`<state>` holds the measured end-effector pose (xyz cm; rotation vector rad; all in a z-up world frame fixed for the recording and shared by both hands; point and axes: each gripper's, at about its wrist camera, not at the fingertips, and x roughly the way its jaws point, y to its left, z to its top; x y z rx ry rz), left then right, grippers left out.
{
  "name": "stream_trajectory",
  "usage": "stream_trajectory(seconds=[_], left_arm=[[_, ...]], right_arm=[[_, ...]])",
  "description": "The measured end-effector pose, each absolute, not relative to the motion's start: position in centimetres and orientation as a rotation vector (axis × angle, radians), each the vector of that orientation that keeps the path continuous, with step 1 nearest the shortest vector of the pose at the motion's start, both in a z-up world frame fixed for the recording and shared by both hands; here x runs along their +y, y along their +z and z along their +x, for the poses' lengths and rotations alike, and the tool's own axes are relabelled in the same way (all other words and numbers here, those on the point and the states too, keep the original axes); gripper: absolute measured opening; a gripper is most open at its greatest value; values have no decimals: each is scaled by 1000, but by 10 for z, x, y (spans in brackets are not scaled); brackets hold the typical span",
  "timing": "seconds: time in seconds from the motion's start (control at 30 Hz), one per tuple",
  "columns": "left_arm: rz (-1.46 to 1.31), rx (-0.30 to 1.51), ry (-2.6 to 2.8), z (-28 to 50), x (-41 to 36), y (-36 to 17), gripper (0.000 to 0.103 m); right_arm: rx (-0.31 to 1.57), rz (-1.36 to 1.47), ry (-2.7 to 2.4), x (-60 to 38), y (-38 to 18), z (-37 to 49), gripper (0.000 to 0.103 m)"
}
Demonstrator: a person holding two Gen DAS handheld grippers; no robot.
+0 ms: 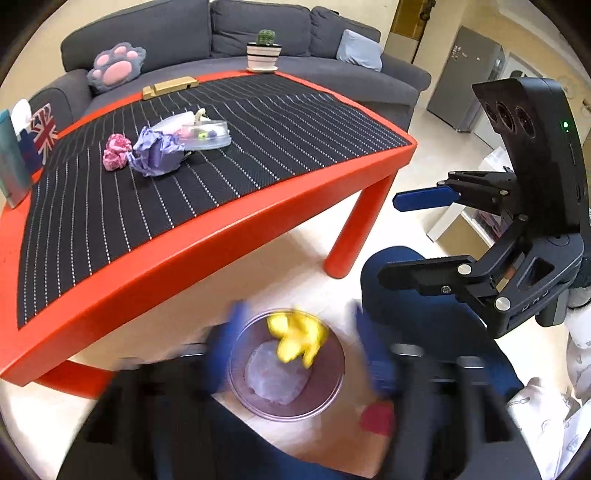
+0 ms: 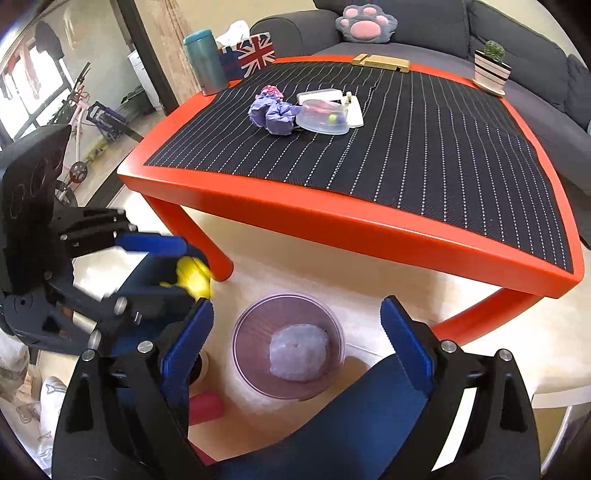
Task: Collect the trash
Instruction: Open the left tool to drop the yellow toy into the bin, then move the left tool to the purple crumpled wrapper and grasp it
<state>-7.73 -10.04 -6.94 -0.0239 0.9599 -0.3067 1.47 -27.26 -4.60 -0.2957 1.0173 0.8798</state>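
A clear round trash bin [image 1: 288,365] stands on the floor by the red table [image 1: 207,236]; a pale crumpled wad [image 1: 277,376] lies in it. A yellow crumpled paper [image 1: 297,338] is in the air over the bin, between my left gripper's [image 1: 295,350] open, blurred blue fingers. In the right wrist view the yellow paper [image 2: 192,277] sits between the left gripper's [image 2: 173,266] fingers, left of the bin [image 2: 290,345]. My right gripper [image 2: 297,332] is open and empty above the bin. A purple wad [image 1: 157,151] and a pink wad [image 1: 116,151] lie on the table.
On the table are a clear lidded container [image 1: 201,133], a potted cactus [image 1: 264,50], a gold box [image 1: 168,88], a teal bottle [image 2: 205,61] and a Union Jack tissue box [image 2: 251,51]. A grey sofa [image 1: 221,33] stands behind. A red object [image 2: 207,406] lies beside the bin.
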Motion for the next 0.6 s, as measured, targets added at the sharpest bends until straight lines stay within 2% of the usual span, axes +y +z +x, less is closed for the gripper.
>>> stream_trajectory(seconds=[0.13, 0.6], left_arm=[[-29, 958, -279, -78, -98, -69, 95], [-45, 963, -246, -79, -87, -71, 95]], right_arm=[[1017, -290, 876, -274, -46, 15, 92], [1021, -288, 884, -270, -48, 14, 95]])
